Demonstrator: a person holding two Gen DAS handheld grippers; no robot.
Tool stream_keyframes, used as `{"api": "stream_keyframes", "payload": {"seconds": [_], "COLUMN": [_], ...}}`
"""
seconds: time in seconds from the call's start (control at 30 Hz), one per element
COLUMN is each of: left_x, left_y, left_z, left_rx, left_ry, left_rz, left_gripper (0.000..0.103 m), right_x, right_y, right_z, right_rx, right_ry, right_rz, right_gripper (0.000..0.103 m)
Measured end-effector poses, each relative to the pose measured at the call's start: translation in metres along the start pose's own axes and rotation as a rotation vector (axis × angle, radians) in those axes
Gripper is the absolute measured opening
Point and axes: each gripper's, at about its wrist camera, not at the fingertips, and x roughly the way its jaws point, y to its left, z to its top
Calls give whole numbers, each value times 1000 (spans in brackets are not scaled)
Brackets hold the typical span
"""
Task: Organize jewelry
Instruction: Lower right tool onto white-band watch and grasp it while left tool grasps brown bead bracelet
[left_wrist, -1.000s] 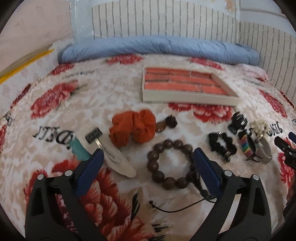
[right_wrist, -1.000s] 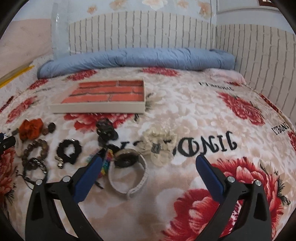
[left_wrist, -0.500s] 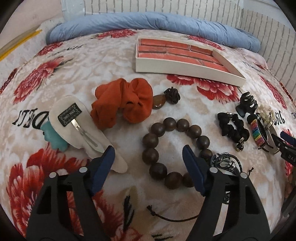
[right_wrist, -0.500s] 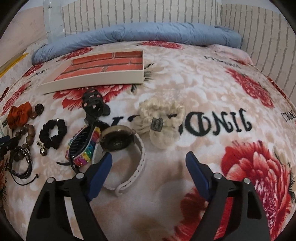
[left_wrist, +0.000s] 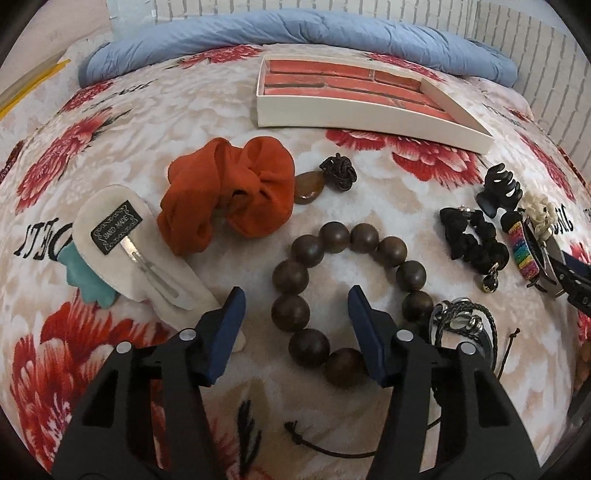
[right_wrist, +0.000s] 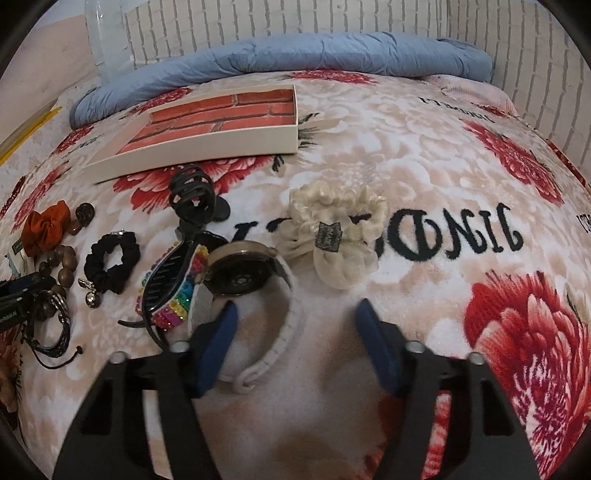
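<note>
My left gripper (left_wrist: 295, 306) is open and low over the brown bead bracelet (left_wrist: 314, 251); its jaws straddle the ring's left side. An orange scrunchie (left_wrist: 229, 192), a white hair clip (left_wrist: 144, 254) and a braided black bracelet (left_wrist: 465, 325) lie around it. My right gripper (right_wrist: 295, 314) is open over the white-strapped watch (right_wrist: 243, 277), its left finger (right_wrist: 218, 339) inside the strap loop. A cream scrunchie (right_wrist: 336, 232) lies just beyond. The white tray with brick-red lining (left_wrist: 369, 110) sits further back on the bed and also shows in the right wrist view (right_wrist: 207, 147).
A black scrunchie (right_wrist: 110, 266), a rainbow clip (right_wrist: 177, 302) and a black claw clip (right_wrist: 195, 199) lie between the grippers. A brown pendant (left_wrist: 310, 184) lies by the orange scrunchie. A blue rolled quilt (left_wrist: 295, 37) and a brick-pattern wall bound the far side.
Both grippers have come down and forward and their jaws have narrowed. The left now straddles the bead bracelet's left side; the right has reached the watch strap.
</note>
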Motion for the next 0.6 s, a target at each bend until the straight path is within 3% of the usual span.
{"api": "stream_keyframes", "payload": {"seconds": [0.4, 0.6], "left_x": [4, 2], "left_y": [2, 9], "left_z": [5, 4], "left_rx": [-15, -25], "left_ry": [16, 13], "left_rz": [-20, -21], "left_gripper": [56, 37], "right_x": [10, 9], "right_y": [5, 8], "right_z": [10, 10], "right_rx": [-17, -48], "right_ry": [27, 43], "right_rz": [72, 70], "right_gripper": [35, 28]}}
